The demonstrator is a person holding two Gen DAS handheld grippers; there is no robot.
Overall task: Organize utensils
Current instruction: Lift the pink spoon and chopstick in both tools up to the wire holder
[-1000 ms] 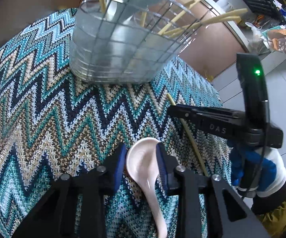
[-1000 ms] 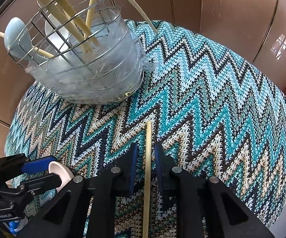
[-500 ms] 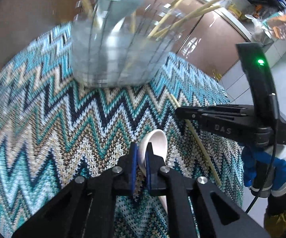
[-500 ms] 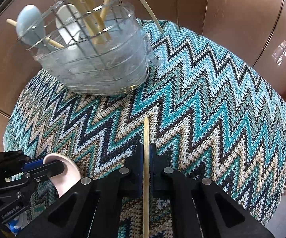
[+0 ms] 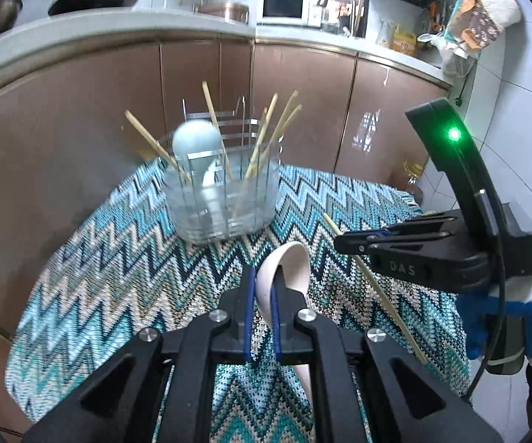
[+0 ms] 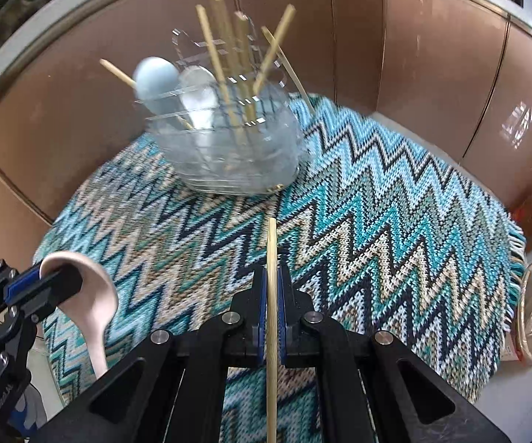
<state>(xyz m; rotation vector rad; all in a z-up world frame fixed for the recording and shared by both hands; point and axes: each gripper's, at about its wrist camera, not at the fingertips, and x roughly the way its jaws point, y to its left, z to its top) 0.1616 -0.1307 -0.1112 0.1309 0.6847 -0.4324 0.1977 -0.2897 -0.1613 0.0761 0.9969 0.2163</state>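
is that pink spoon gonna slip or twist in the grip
Likely slippery: the pink spoon looks glazed and smooth. The left hand-held gripper pinches only the curved bowl edge, with the long handle hanging below, so it may pivot. Probably brittle if dropped.

Knitted cloth mat [image 6: 395, 221]; glossy ceramic spoon [image 5: 284, 273]; wooden chopstick [image 6: 272, 295].

Each camera sits behind its own gripper, looking forward and downward along the fingers at close range. The left view faces the holder [image 5: 225, 199] and counter beyond; the right view looks more steeply down. Both share the holder, the zigzag mat [image 6: 395, 229] and each other's gripper.
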